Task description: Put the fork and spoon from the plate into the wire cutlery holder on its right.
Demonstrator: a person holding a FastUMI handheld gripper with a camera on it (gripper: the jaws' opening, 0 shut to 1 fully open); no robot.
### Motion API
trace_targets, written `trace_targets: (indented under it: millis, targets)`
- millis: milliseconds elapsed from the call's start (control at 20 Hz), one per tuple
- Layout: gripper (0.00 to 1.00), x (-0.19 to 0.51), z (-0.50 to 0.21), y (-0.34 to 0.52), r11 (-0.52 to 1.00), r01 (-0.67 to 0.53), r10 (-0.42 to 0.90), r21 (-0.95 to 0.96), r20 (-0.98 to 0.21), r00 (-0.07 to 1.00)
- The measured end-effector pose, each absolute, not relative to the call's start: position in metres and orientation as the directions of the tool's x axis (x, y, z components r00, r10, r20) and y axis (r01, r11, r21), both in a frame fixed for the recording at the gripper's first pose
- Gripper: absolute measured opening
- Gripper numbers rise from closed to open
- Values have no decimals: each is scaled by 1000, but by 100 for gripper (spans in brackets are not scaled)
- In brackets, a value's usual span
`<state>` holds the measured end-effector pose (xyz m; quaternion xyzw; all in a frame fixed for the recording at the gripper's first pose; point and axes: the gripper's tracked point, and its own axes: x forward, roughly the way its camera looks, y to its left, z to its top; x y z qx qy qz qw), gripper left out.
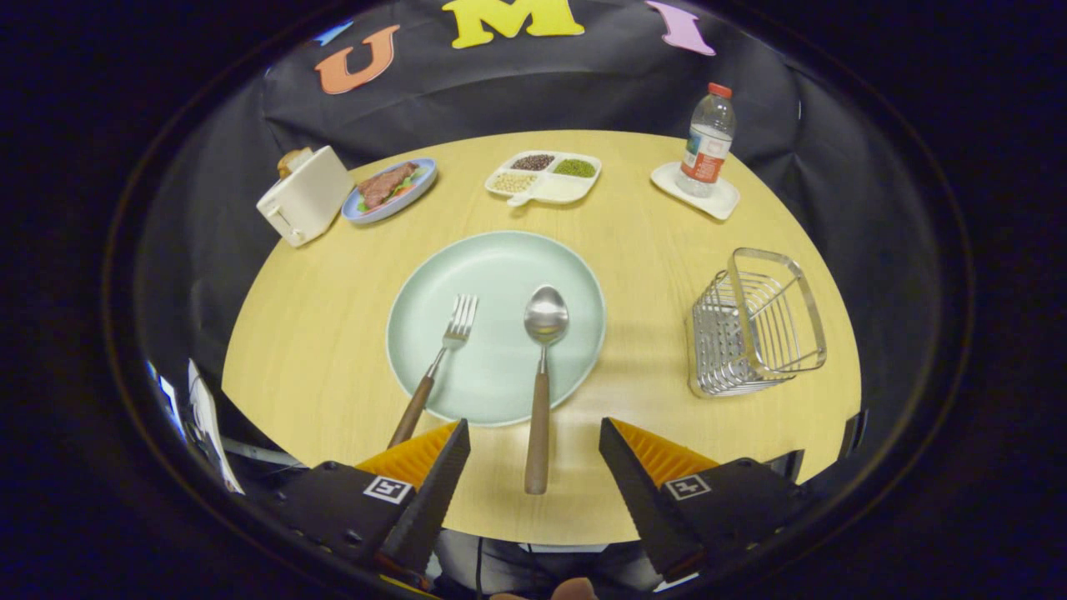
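Observation:
A pale green plate sits mid-table ahead of my fingers. On it lie a fork on the left and a spoon on the right, both with wooden handles reaching over the near rim toward me. The spoon's handle end lies between my fingers. My gripper is open, hovering above the table's near edge, holding nothing. The wire cutlery holder stands on the table to the right of the plate, beyond my right finger.
At the table's far side stand a white toaster, a blue plate of food, a divided dish of beans and a water bottle on a white coaster. Bare wood lies between plate and holder.

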<state>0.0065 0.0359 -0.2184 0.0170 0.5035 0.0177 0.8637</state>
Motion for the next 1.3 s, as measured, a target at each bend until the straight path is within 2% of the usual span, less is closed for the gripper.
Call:
trace_targets:
  millis: [50, 250, 500, 550, 650, 700, 800, 850, 1300]
  targets:
    - [91, 9, -222, 35, 999, -3, 43, 47, -871, 490]
    - [68, 11, -238, 33, 997, 33, 42, 64, -889, 456]
    - [20, 8, -246, 29, 992, 91, 45, 92, -906, 422]
    - [15, 6, -245, 30, 991, 93, 54, 101, -908, 415]
    - [12, 4, -244, 29, 989, 96, 64, 113, -908, 413]
    - [4, 3, -244, 32, 988, 97, 69, 119, -908, 413]
    - [4, 4, -239, 31, 984, 101, 89, 144, -903, 420]
    - [0, 4, -237, 32, 981, 106, 103, 162, -902, 420]
    - [0, -8, -183, 23, 966, 103, 160, 236, -864, 477]
